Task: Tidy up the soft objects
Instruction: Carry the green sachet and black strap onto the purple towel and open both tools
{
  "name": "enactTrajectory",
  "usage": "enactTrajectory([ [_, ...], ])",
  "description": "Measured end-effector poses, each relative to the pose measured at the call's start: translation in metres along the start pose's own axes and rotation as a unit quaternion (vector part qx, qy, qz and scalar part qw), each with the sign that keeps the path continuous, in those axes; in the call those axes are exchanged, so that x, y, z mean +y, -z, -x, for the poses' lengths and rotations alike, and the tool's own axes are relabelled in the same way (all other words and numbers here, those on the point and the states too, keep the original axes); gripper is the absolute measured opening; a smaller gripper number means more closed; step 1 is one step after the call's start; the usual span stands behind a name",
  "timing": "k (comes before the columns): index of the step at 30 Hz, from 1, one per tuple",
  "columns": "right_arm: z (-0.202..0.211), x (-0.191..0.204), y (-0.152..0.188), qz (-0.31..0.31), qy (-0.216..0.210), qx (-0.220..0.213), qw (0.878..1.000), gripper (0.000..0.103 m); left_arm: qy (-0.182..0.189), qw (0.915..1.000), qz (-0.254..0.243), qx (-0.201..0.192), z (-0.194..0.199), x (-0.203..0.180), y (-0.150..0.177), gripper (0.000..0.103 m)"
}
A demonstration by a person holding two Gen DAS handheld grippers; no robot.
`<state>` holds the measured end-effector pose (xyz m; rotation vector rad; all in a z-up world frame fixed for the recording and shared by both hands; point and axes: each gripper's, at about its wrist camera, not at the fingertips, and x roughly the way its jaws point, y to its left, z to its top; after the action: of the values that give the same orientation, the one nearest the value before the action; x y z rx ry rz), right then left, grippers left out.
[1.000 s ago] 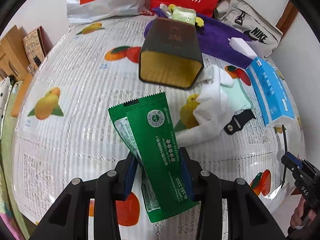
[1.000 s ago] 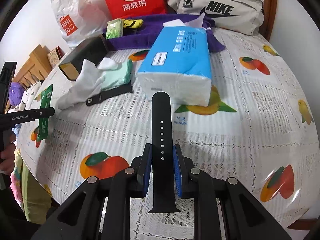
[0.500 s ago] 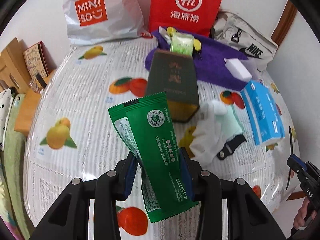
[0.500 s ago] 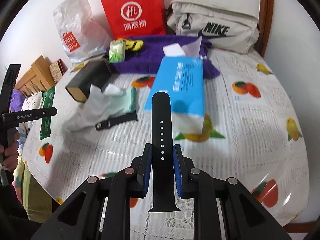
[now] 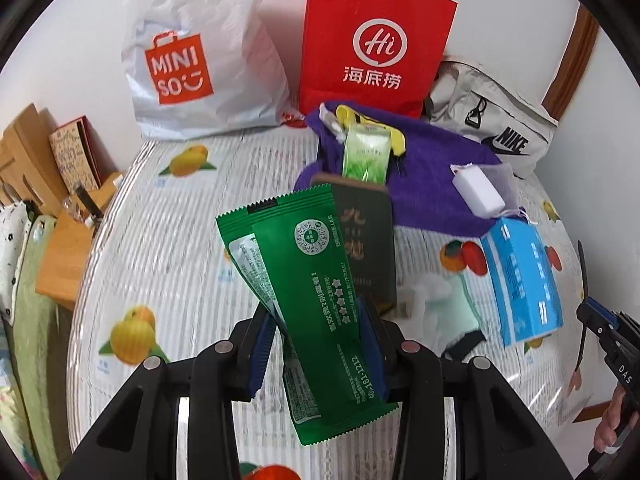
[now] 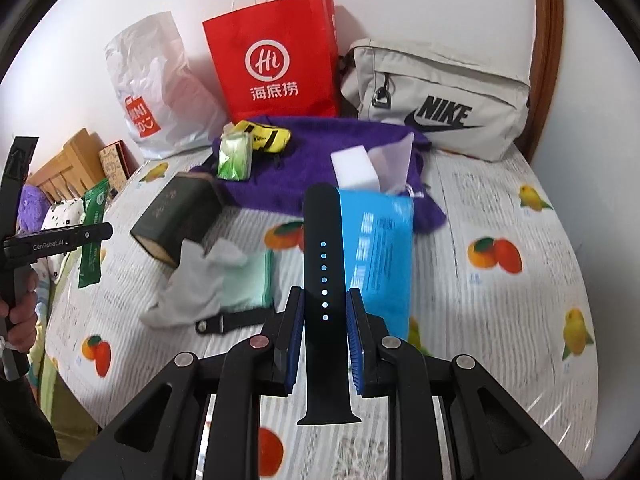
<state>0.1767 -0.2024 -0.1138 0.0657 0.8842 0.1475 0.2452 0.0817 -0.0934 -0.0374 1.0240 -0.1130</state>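
A green sachet [image 5: 316, 300] is clamped between the narrowly set jaws of the left gripper [image 5: 318, 344], its upper half standing free above the pads. A black watch strap [image 6: 324, 280] is pinched upright in the nearly closed jaws of the right gripper [image 6: 323, 332]. Both items are held clear above the counter [image 6: 500, 320], which is covered by a fruit-print cloth.

Taking the purple towel [image 6: 320, 152] as landmark: a pale green packet [image 6: 235, 158], a yellow item [image 6: 266, 136] and a white block [image 6: 354, 166] are already laid on it; a dark box [image 6: 176, 216] lies just in front of its left end, and a blue tissue pack [image 6: 380, 256] touches its front edge. A white glove [image 6: 192, 284], a mint cloth [image 6: 248, 280] and a second strap piece [image 6: 236, 320] are left further in front.

The carrying step appears to be in hand. The next move probably calls for both items to be brought over the towel, lowered and released there.
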Motion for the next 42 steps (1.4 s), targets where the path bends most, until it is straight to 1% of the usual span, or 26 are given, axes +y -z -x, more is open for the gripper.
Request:
enactTrajectory([
  [9,-0.019,-0.008,-0.036,-0.004,0.002,-0.010,1.000,0.021,0.005,0.9998,-0.015,-0.011,-0.015,-0.010,-0.037,0.039],
  [15,-0.037,-0.016,-0.063,-0.006,0.002,-0.013,1.000,0.021,0.024,0.9994,-0.022,-0.013,-0.027,-0.019,-0.066,0.039],
  [17,-0.044,-0.019,-0.073,-0.006,-0.001,-0.014,1.000,0.021,0.021,0.9993,-0.025,-0.016,-0.033,-0.024,-0.077,0.039],
  [25,-0.075,-0.030,-0.111,-0.008,-0.002,-0.018,1.000,0.021,0.038,0.9983,-0.044,-0.006,-0.063,-0.047,-0.110,0.039],
  [28,-0.088,-0.032,-0.124,-0.006,-0.002,-0.016,1.000,0.021,0.048,0.9974,-0.053,0.002,-0.076,-0.057,-0.122,0.039],
  [32,-0.109,-0.039,-0.138,-0.003,-0.001,-0.012,1.000,0.021,0.063,0.9964,-0.053,0.017,-0.095,-0.067,-0.134,0.039],
  [36,-0.129,-0.045,-0.146,-0.007,-0.001,0.004,1.000,0.021,0.081,0.9952,-0.046,0.031,-0.113,-0.073,-0.146,0.039],
  [39,-0.140,-0.046,-0.148,-0.002,0.002,0.007,1.000,0.021,0.080,0.9951,-0.050,0.030,-0.125,-0.079,-0.154,0.039],
  [42,-0.151,-0.048,-0.150,0.000,0.003,0.017,1.000,0.021,0.081,0.9946,-0.053,0.039,-0.139,-0.087,-0.160,0.039],
])
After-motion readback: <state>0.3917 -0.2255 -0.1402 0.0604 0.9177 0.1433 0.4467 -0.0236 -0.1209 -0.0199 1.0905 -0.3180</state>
